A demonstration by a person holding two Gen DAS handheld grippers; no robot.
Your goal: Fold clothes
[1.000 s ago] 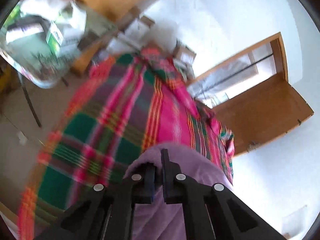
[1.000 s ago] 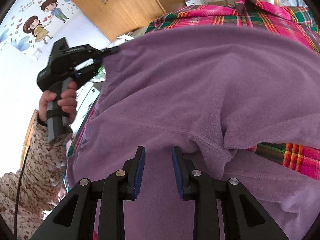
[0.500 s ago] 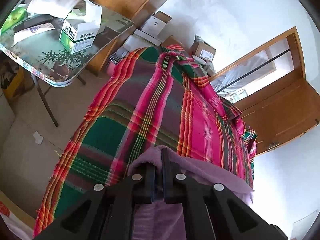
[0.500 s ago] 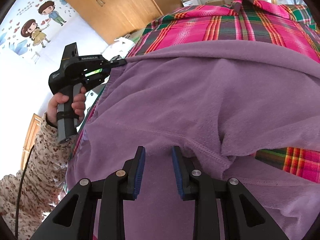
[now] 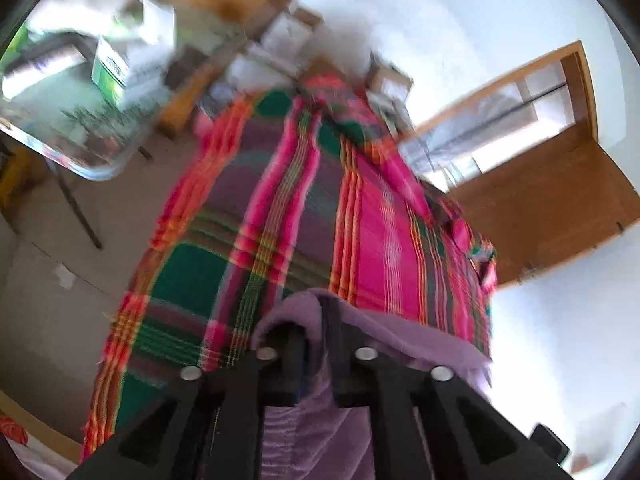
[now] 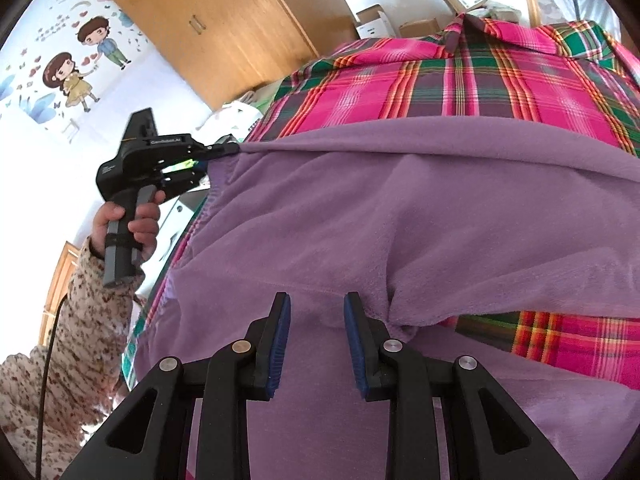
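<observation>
The purple fleece garment [image 6: 420,216] looked soft, light and floppy, best held by its hemmed edges. It lay on a plaid bedspread [image 6: 460,84], one edge lifted. The left claw [image 6: 222,151] was clamped on that edge; the right claw [image 6: 316,320] hovered above it, fingers apart.

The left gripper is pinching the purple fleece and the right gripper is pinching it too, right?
Not quite. The left gripper is pinching the purple fleece at its edge, but the right gripper is open, its jaws apart with nothing clamped between them. The right wrist view shows both.
</observation>
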